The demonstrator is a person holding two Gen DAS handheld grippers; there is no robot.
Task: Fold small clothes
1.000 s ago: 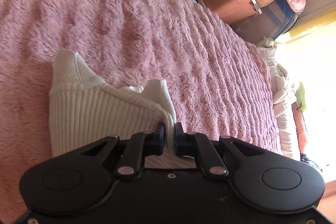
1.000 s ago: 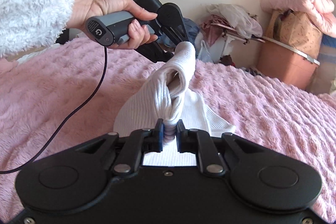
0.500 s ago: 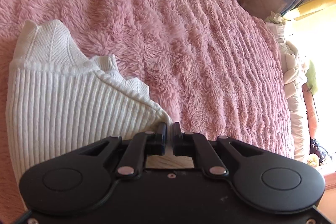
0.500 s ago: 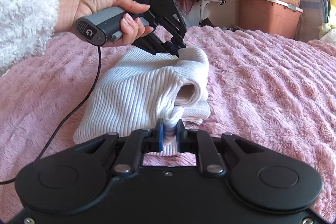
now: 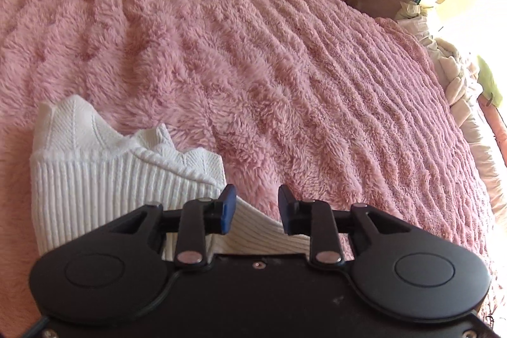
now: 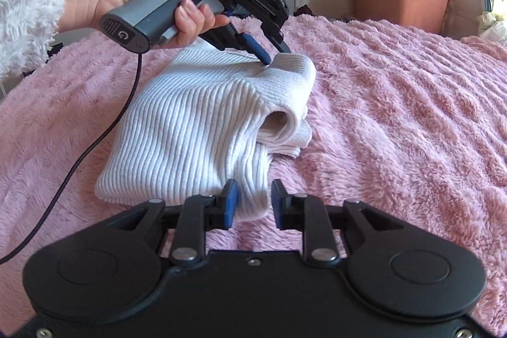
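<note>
Opening both sets of jaws, your left gripper (image 5: 256,208) and right gripper (image 6: 252,204) have released the white ribbed garment (image 6: 202,129), which lies folded on the pink fleece blanket (image 6: 396,116) at frame centre-left.

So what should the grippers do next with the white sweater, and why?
Probably draw both back. The white sweater lies folded on the pink blanket, and the left gripper and right gripper are opening, pads off its corners.

Open pink blanket (image 6: 396,103) right of the white garment (image 6: 190,122); left gripper (image 6: 272,51) overhead.
</note>
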